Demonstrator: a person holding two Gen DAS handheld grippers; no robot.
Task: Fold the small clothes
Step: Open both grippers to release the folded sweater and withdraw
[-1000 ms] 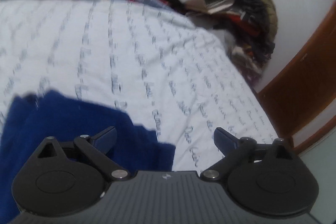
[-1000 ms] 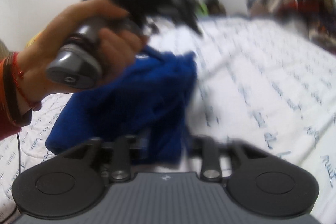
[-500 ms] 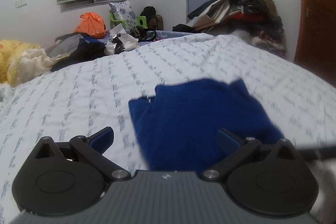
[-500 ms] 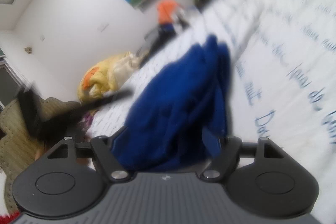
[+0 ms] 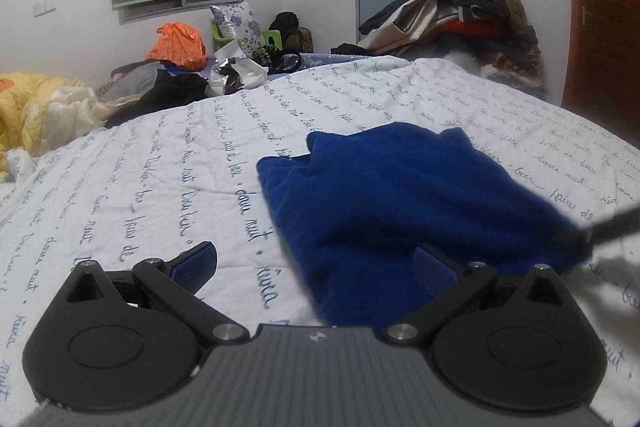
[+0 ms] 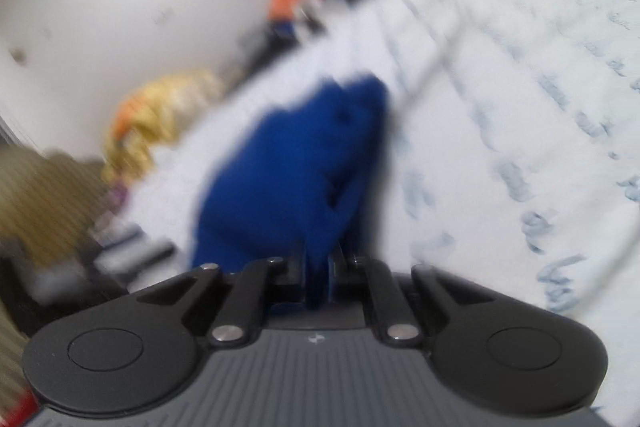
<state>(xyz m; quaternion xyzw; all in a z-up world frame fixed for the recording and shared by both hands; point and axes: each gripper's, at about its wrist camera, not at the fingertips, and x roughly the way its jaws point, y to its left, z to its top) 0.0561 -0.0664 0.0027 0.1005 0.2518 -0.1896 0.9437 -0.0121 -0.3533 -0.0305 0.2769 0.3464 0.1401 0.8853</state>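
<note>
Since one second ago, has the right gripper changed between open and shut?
Yes. The right gripper, open half a second ago, is now shut on the blue cloth, which lies on the white bed sheet.

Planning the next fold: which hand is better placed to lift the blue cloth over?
Right. Its tongs are already shut on the blue cloth, while the left tongs are open, gripping nothing.

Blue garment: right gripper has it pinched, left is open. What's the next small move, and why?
Probably bring the open left gripper onto the near edge of the blue garment and close. The right gripper is shut on one bunched end, while the rest lies rumpled on the bedsheet; a second grip lets you spread it flat before folding.
</note>
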